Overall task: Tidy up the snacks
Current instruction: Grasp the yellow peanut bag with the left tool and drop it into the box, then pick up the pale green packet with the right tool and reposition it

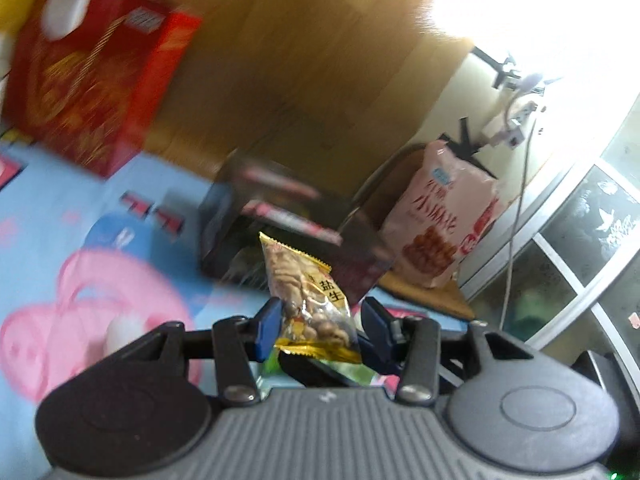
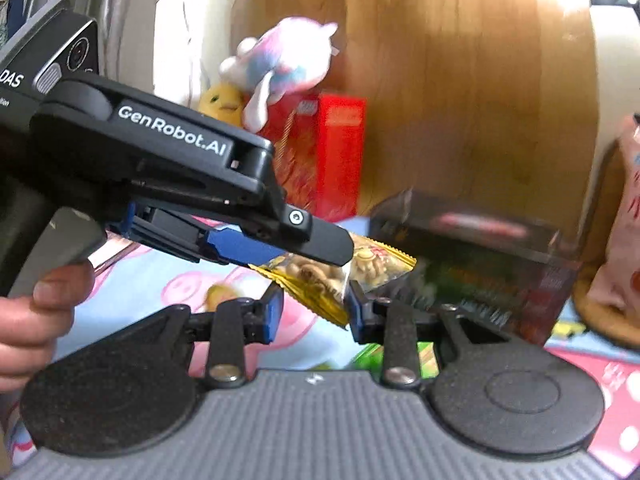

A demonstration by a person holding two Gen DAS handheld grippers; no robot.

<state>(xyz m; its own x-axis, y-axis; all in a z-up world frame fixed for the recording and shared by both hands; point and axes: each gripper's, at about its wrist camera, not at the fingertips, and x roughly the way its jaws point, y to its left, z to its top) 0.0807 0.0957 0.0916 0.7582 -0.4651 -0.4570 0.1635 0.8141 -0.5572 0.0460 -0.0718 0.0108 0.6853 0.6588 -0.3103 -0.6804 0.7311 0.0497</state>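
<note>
Two grippers share one peanut packet [image 1: 310,300]: your left gripper [image 1: 320,320] pinches its lower half, your right gripper [image 2: 312,308] stands parted around its gold edge. Release early and it drops onto the cartoon mat [image 1: 60,240], short of the dark box [image 1: 288,216].

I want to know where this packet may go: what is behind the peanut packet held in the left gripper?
Behind the peanut packet stands a dark clear box holding blurred dark packs; its lower front is covered by the packet. A pink snack bag stands further right.
</note>
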